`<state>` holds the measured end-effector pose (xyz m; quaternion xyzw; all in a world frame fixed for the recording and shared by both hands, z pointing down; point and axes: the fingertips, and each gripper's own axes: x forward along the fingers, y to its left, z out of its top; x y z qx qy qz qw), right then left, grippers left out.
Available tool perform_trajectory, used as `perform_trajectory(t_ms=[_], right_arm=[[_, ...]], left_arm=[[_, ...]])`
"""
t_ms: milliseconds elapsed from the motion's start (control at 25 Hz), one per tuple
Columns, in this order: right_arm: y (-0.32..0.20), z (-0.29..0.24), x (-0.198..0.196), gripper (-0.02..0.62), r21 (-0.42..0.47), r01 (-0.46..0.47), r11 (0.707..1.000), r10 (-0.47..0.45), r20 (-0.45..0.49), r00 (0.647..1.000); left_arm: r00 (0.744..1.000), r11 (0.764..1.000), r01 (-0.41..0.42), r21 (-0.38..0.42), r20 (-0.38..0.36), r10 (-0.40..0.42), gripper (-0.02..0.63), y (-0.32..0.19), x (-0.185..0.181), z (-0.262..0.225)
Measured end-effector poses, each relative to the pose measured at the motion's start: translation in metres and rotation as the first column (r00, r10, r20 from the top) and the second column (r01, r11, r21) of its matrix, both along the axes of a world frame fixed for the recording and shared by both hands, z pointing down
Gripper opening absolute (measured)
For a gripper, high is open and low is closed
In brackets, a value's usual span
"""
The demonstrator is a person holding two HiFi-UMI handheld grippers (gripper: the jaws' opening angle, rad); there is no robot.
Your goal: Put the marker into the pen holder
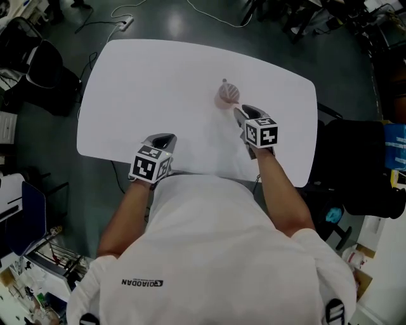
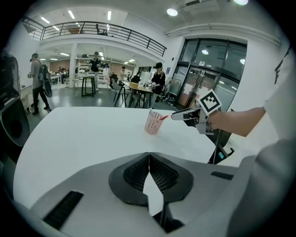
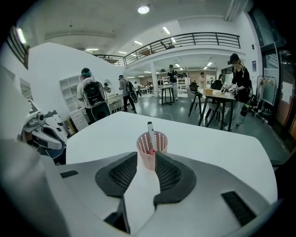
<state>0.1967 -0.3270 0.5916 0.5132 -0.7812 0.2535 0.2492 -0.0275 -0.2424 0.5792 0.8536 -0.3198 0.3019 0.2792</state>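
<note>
Requiring straight 6 o'clock retreat of open right tool (image 3: 147, 161), avoiding tipping pen holder (image 2: 153, 123) containing marker (image 3: 151, 132); left tool (image 2: 149, 157) closed, empty.

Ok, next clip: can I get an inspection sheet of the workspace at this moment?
Surface: white rounded table, bare apart from the job's things.
Job's things: pink perforated plastic pen holder upright; white marker standing inside; a red-tipped end at its near rim.
Clutter: nothing seen on the table.
Grippers: left gripper shut, empty, at the near edge; right gripper open, pen holder close ahead, not gripped.
Cables: white cable and power strip on the floor beyond.
Surroundings: black chair; people and other tables behind.
</note>
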Motion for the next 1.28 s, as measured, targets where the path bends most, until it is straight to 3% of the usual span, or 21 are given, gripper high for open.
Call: perform_trajectory(t_ms=[280,440,680,880,1080,1280], right_arm=[[0.033,-0.012,-0.001,0.101,0.023,-0.071,0.997,0.070,0.034,0.997],[0.059,-0.034,-0.023,0.025,0.081,-0.124,0.989,0.113,0.124,0.986],[0.107,-0.058,-0.051,0.019,0.110,-0.156,0.982,0.122,0.267,0.956],[0.130,-0.074,-0.045,0.018,0.125,-0.158,0.980,0.119,0.271,0.955],[0.153,-0.085,-0.036,0.018,0.147,-0.101,0.984,0.061,0.258,0.964],[0.188,-0.103,-0.033,0.018,0.196,-0.003,0.981,-0.045,0.241,0.970]], left_arm=[[0.995,0.994,-0.101,0.031,-0.022,0.102,0.028,-0.008,0.008,-0.009],[0.983,0.983,-0.178,0.050,-0.037,0.180,0.028,-0.006,0.005,-0.015],[0.959,0.960,-0.277,0.031,-0.055,0.278,0.028,0.012,0.016,-0.013],[0.956,0.970,-0.244,0.019,-0.161,0.244,0.028,0.014,0.038,-0.036],[0.958,0.970,-0.224,0.091,-0.163,0.236,0.028,0.037,0.059,-0.063],[0.963,0.982,-0.171,0.084,-0.197,0.184,0.028,0.071,0.084,-0.072]])
